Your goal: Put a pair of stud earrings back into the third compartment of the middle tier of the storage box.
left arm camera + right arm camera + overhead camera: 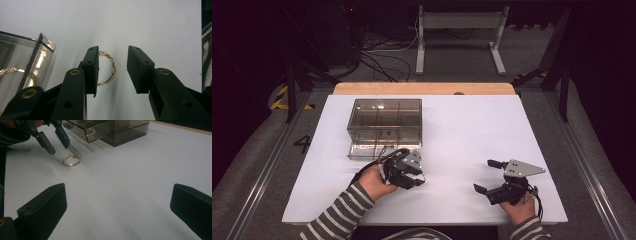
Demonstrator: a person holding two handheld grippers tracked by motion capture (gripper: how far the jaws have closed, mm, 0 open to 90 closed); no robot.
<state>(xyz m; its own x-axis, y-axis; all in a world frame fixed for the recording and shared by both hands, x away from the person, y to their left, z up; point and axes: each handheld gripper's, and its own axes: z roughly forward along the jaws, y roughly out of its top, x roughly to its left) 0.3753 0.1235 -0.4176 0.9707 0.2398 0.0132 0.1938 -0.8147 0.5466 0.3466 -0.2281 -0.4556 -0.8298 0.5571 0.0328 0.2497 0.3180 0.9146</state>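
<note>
We find the left gripper (pixel 111 71) part open and empty, its jaws straddling one side of the gold bracelet (pixel 108 67) lying flat on the table (pixel 462 130). We judge the thin chain may slip off the pads. The open drawer (pixel 86 130) of the smoked box (pixel 384 120) stands just beside; the right gripper (pixel 484 176) rests wide open, well apart.

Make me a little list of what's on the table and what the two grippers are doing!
table: white tabletop
box: smoky see-through drawer box, bottom drawer pulled out
in the drawer: a gold chain
on the table: gold bracelet, lying flat beside the box
left gripper: jaws open, poised just above the bracelet, not gripping it
right gripper: jaws wide open, nothing between them, off to the side
likely next: left gripper probably picks up the bracelet
</note>
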